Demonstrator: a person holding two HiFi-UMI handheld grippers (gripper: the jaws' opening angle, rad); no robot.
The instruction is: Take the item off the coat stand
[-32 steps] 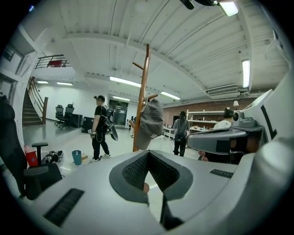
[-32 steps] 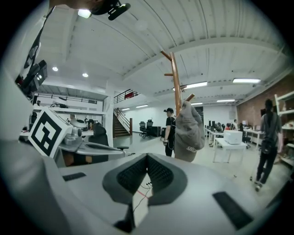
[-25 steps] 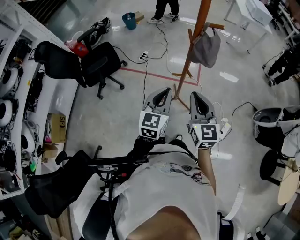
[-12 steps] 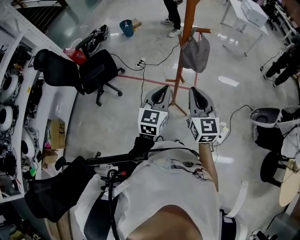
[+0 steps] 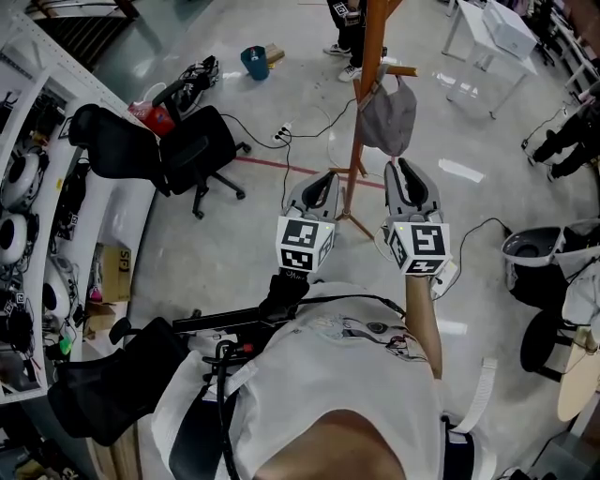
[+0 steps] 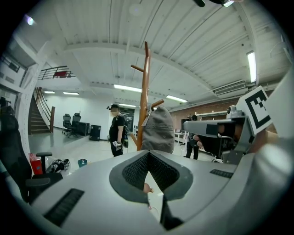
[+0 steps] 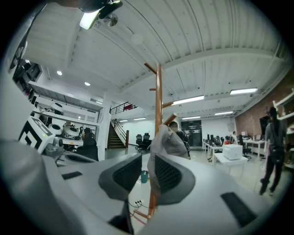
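A grey cloth item (image 5: 387,117) hangs from a peg of the wooden coat stand (image 5: 361,94) on the floor ahead. My right gripper (image 5: 410,180) is held just below and in front of it, apart from it. In the right gripper view the jaws are opening with a gap between the pads (image 7: 127,171), and the grey item (image 7: 167,140) shows beyond them, not between them. My left gripper (image 5: 320,190) is level with it, left of the stand's pole. In the left gripper view its tips (image 6: 148,153) meet, shut on nothing, with the item (image 6: 158,131) and stand (image 6: 145,92) further off.
A black office chair (image 5: 178,141) stands to the left, with cables and a power strip (image 5: 284,134) on the floor near the stand's base. A person (image 5: 352,23) stands behind the stand. A white table (image 5: 497,33) is at the back right, shelving (image 5: 37,187) runs along the left.
The coat stand and the hanging item have come closer. My right gripper has moved forward and up towards the item. The left gripper has barely shifted.
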